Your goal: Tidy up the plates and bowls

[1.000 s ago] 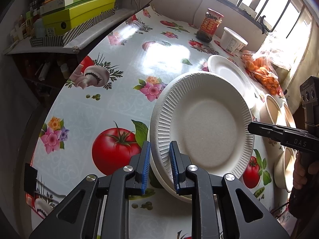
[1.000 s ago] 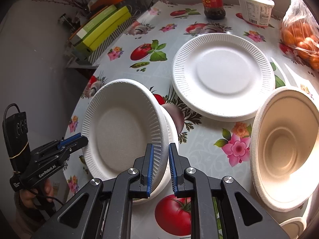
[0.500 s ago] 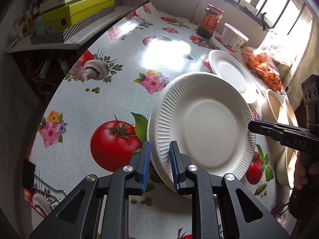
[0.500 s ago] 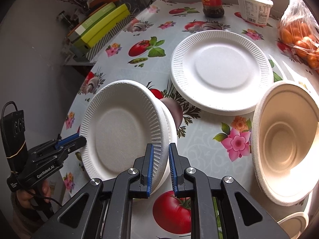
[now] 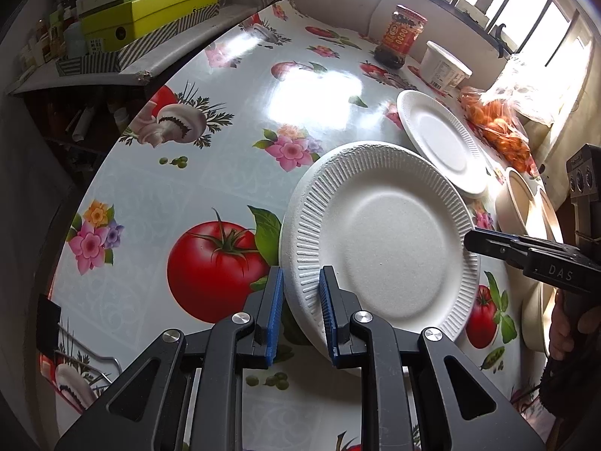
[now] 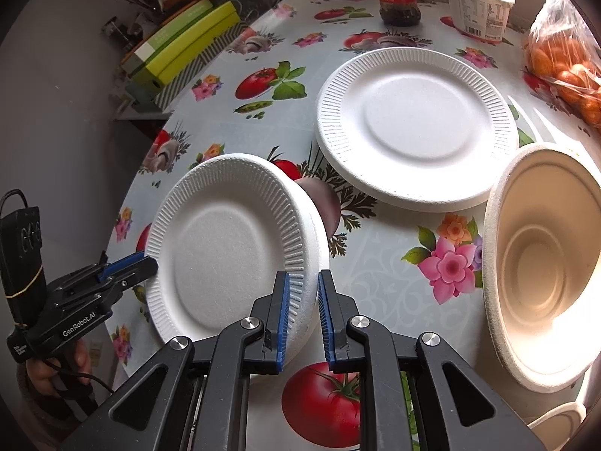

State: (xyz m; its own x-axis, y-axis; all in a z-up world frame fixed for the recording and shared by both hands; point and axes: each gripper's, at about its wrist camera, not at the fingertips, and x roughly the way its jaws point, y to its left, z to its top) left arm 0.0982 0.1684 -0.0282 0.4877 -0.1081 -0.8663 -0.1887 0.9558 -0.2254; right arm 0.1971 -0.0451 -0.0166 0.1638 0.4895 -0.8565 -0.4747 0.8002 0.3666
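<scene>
Bench (image 5: 225, 86): sorting part done, by my reading; nothing visibly stacked apart from the held pair.

Plates: three seen. Held plates (image 6: 233, 248), two nested and tilted above the bench; left tool (image 5: 300, 315) and right tool (image 6: 304, 315) each narrow, clamped on opposite rims. Far plate (image 6: 413, 127) lies flat and alone, the likely destination.

Bowls: at least two. Near bowl (image 6: 541, 263) on edge; further bowl rims at right, count uncertain.

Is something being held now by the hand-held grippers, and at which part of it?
Both hold the same white foam plate by its ribbed rim, on opposite sides: the left hand-held gripper and the right hand-held gripper.
</scene>
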